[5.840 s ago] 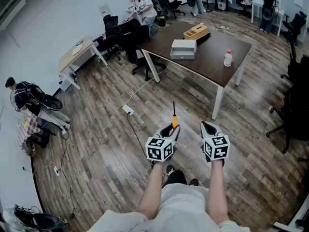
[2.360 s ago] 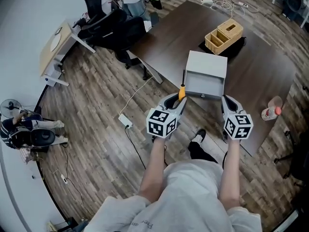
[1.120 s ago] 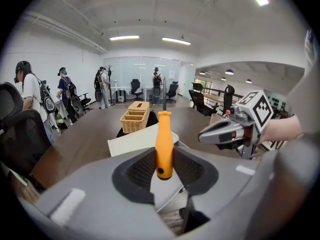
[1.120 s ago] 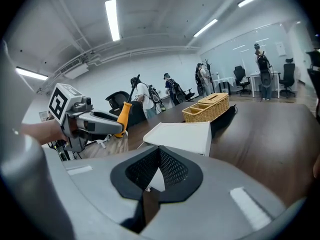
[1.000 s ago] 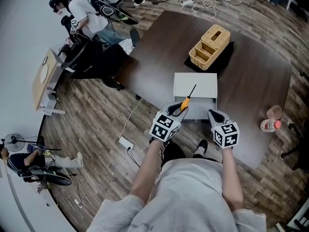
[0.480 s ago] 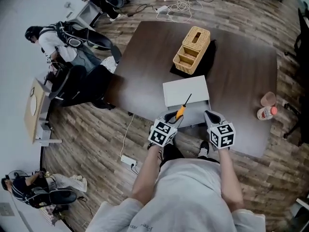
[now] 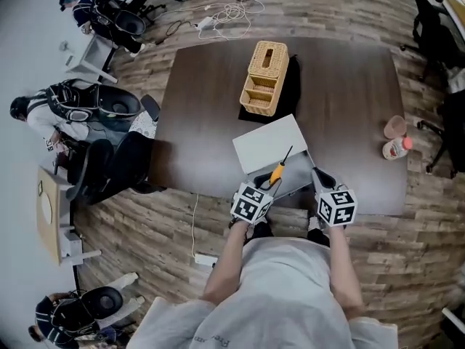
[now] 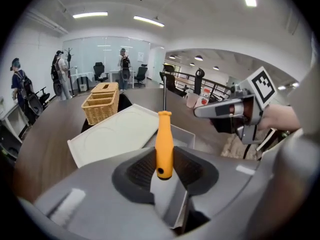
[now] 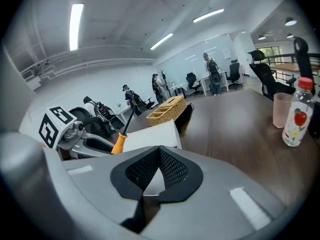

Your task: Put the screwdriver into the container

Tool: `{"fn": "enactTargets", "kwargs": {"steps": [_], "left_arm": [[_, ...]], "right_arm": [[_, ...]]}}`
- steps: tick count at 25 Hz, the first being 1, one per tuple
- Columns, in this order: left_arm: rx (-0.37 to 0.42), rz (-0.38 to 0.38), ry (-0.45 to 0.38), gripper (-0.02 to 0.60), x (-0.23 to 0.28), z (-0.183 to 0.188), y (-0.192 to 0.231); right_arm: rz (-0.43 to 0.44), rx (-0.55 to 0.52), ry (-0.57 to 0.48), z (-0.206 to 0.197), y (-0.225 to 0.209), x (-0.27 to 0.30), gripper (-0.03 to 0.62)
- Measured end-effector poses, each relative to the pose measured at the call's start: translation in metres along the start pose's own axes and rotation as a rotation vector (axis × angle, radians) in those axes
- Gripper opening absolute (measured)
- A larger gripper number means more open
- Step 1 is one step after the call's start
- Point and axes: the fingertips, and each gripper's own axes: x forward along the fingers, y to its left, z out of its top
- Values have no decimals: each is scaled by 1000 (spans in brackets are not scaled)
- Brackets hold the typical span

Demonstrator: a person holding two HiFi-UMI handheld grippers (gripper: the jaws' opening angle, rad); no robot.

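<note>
The screwdriver (image 8: 164, 143) is in my left tool (image 7: 266, 182), pinched by the lower end of its orange handle between the two ribbed pads. It stands up out of the grip, its dark shaft pointing up and away from me. From the head view the shaft tip hangs over the near part of the white container (image 7: 263, 144), which sits at the near edge of the dark surface (image 7: 349, 86). The container's flat white top lies to the left. What looks like an open grey compartment faces me just beyond the handle, though I cannot see how deep it is.

My right tool (image 9: 159, 155) hovers just to the right of the left one, its pads pressed together at the tips with nothing between them. A wicker basket (image 7: 265, 78) stands farther back on the surface, and a bottle (image 7: 396, 148) and a cup (image 7: 394, 126) stand well off to the right.

I judge this to be the carrying step nearly finished: the screwdriver is at the container but not yet inside it. The next move calls for tipping the left tool so the screwdriver lies along the opening. Then I would lower it until the shaft and handle clear the rim, and spread the pads only once it sits low. The long shaft could catch on the wall or the white top.
</note>
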Motion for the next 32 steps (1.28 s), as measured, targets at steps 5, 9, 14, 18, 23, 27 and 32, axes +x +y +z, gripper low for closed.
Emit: {"fn": "enactTargets", "kwargs": {"steps": [5,9,14,18,23,27,32], "left_arm": [[59,-72,54,164,11,-7,-3],[85,-110,89,164,19,-14,1],[138,-147,151,164,31,-28,1],[168,-160,194,164,40,-41,3],[189,-167,247,164,46,-48,-3],[198,-166,295,164,47,-49,-8],[229,-160,350,164,55,-51,-5]], "right_arm": [[-62,55,-19,-10,-1,1,2],[-103,70,-16,-19,-1,2,2],[-152,101,-33,-23,-8,0,2],[-163,106,-37,-23,-9,-3,2],[-152,87,-38,-22,-14,-4,2],[-157,89,-44,-18,-21,-8,2],[-158,86,-57,-11,-31,-10,2]]}}
